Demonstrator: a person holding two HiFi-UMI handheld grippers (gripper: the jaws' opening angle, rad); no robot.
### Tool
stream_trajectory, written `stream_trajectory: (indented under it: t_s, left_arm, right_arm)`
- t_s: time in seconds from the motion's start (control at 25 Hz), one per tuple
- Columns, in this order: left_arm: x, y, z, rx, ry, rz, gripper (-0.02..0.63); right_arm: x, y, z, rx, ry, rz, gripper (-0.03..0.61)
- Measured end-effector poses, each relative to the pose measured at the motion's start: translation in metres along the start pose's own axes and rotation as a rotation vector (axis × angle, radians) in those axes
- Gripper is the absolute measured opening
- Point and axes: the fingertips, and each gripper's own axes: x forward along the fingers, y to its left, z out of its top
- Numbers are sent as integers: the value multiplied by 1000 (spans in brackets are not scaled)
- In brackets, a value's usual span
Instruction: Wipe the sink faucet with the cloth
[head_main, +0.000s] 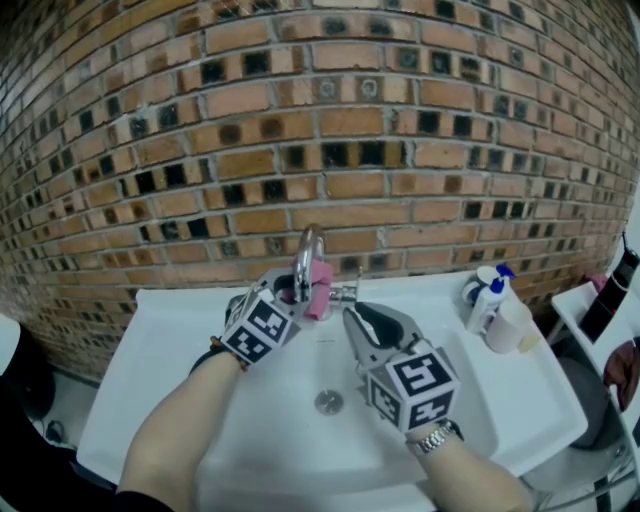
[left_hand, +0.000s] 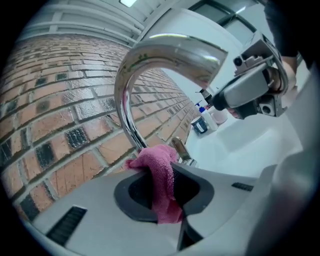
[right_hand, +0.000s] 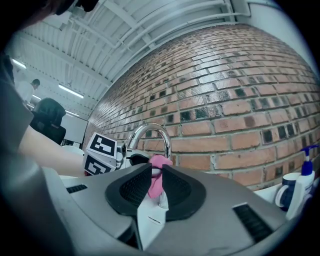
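Cloth (left_hand: 161, 186), a small pink one, was pinched in the left tongs (head_main: 298, 294), whose jaws were closed on it at a narrow opening. One end hung out below the pads and the other was bunched above them. It was at the middle of the back edge of the sink (head_main: 130, 400), where the bunch lay against the lower stem of the faucet (head_main: 308, 250). I judge that the tongs held it by the middle so that the soft bunch could be pressed on the metal without the hard jaws scratching it. The tongs pointed almost level at the stem, which seems proper for rubbing the upright part under the arch.

The right tongs (head_main: 350, 314) were over the basin, just beside the cloth and in front of the small lever (head_main: 352, 292). Their jaws were only a narrow slit apart and nothing was between the pads; the cloth and the lever were seen through the gap, further away. Probably this hand only waited there, because it did not touch the faucet as far as I could see.

In my judgement the wiping was at the lower part, and the curved top was not yet done. Bottles (head_main: 490, 300) at the back right corner were well apart from the work.
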Motion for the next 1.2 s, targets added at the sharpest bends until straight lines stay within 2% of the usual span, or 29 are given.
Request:
stream_trajectory:
  t_s: [0.36, 0.88, 1.2]
  left_arm:
    - [-9, 26, 31, 32, -95, 70, 67]
    - [-27, 38, 56, 191, -148, 148, 67]
    - [-41, 31, 66, 189, -180, 163, 67]
  right_arm:
    - [-1, 0, 1, 1, -6, 1, 78]
    - [-1, -2, 4, 7, -17, -4, 78]
    - [-4, -6, 6, 15, -32, -21, 78]
